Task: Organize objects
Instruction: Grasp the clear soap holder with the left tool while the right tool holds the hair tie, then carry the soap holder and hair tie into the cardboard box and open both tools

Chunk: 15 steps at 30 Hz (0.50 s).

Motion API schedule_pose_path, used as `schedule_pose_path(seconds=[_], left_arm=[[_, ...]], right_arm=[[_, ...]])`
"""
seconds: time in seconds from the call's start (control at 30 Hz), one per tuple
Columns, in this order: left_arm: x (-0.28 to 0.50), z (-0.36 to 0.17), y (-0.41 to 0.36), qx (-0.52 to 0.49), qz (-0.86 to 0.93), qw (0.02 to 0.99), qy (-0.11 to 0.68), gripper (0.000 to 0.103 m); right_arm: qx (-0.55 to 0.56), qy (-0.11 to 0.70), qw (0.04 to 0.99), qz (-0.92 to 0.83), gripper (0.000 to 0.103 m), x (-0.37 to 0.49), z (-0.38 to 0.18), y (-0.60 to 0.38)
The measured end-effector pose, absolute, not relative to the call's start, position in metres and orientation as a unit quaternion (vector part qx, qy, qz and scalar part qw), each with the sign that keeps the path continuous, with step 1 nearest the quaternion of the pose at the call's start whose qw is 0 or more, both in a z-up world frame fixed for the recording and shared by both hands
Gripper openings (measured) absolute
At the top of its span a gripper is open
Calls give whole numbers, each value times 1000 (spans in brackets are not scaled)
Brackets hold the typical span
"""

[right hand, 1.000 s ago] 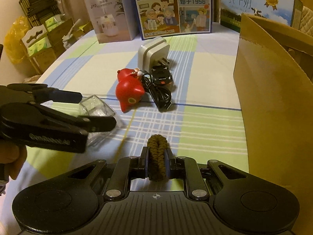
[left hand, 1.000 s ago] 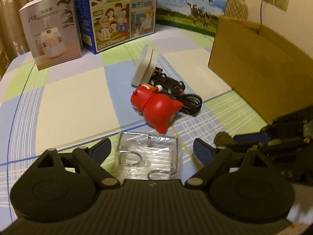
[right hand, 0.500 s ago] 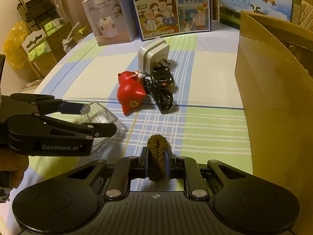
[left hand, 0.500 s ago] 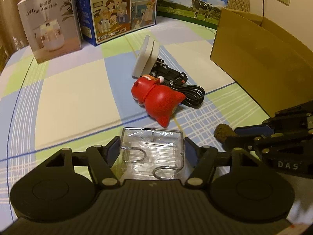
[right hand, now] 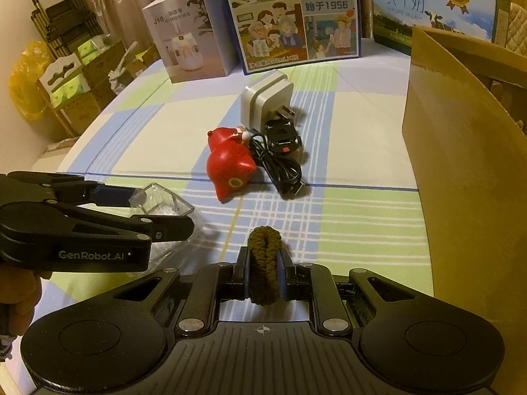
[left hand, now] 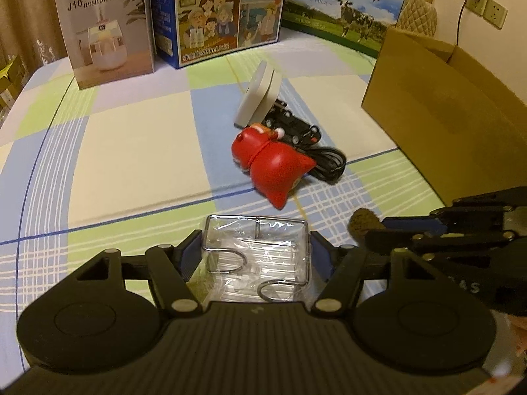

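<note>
My left gripper (left hand: 255, 250) is shut on a clear plastic packet with wire hooks (left hand: 257, 253), pressed between both blue pads just above the checked cloth. From the right wrist view the same packet (right hand: 161, 199) shows in the left gripper (right hand: 161, 209). My right gripper (right hand: 263, 266) is shut on a brown braided hair tie (right hand: 263, 263), whose end (left hand: 364, 223) also pokes into the left wrist view. Ahead lie a red cat figurine (left hand: 273, 168), a white charger plug (left hand: 258, 95) and a black coiled cable (right hand: 283, 168).
An open cardboard box (right hand: 467, 151) stands along the right side of the table. Three printed cartons line the far edge: a humidifier box (left hand: 105, 26), a blue milk carton (left hand: 224, 13) and a green milk carton (left hand: 342, 10). A hand (right hand: 19, 289) holds the left gripper.
My left gripper went from open around the clear packet to shut on it, and lifted it slightly. The right gripper kept holding the hair tie, almost still.
</note>
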<state>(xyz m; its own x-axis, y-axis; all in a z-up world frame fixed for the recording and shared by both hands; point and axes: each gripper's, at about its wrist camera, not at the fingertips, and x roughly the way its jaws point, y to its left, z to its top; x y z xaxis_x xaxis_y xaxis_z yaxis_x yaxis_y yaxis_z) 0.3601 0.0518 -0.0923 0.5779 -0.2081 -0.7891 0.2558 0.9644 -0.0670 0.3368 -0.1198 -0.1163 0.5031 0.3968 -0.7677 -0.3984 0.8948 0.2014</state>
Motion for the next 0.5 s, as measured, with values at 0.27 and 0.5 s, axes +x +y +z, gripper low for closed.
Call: schedule_pose_path(seconds=[0.27, 0.5], left_arm=[[352, -78, 56, 9, -109, 898, 426, 63], [332, -56, 60, -4, -95, 909, 407, 63]], right_arm=[[8, 419, 881, 219, 13, 334, -99, -123], [8, 390, 893, 223, 13, 322, -73, -122]])
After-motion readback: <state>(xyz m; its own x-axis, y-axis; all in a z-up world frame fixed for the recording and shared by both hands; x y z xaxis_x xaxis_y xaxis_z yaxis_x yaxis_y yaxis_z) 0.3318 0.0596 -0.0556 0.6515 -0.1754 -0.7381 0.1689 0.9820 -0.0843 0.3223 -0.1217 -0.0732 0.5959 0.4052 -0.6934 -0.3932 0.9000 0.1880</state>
